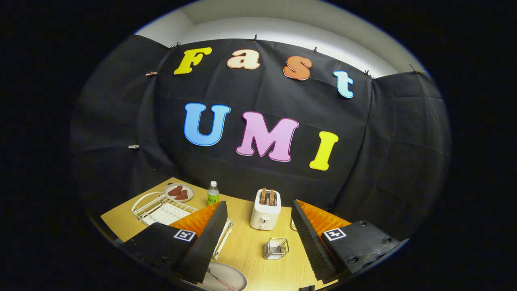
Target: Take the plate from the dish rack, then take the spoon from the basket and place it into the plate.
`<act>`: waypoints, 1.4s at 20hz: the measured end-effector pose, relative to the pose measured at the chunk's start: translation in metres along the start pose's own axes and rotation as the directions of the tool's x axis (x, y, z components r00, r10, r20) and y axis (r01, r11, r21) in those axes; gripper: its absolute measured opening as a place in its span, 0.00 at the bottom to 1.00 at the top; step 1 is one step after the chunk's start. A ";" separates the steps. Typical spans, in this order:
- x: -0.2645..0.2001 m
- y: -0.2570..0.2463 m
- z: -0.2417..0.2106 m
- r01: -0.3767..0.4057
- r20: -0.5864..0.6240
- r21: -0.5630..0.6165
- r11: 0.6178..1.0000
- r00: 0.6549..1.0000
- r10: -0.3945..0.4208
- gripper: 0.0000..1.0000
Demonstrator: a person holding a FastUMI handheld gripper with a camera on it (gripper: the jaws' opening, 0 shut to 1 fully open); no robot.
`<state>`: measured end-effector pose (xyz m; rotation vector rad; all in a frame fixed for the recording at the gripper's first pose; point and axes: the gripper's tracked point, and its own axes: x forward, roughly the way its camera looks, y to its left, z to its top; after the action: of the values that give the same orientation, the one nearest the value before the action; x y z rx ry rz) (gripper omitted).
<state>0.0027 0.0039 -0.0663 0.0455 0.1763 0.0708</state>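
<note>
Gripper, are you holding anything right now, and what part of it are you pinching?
Nothing. The gripper is open, its fingers spread wide apart above the table. The spoon already lies on the plate below them.

Spoon (220,279) apparently on plate (232,275), near basket (276,248)
</note>
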 end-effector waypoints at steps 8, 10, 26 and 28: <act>-0.013 -0.001 0.068 0.024 0.154 -0.037 0.999 0.988 -0.018 0.98; -0.014 0.000 0.067 0.026 0.153 -0.056 0.998 0.988 -0.017 0.98; -0.011 -0.003 0.061 0.025 0.141 -0.040 0.999 0.990 -0.019 0.98; -0.011 -0.003 0.057 0.024 0.133 -0.039 0.999 0.991 -0.018 0.98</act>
<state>0.0018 -0.0021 -0.0080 0.0075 0.0428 0.0503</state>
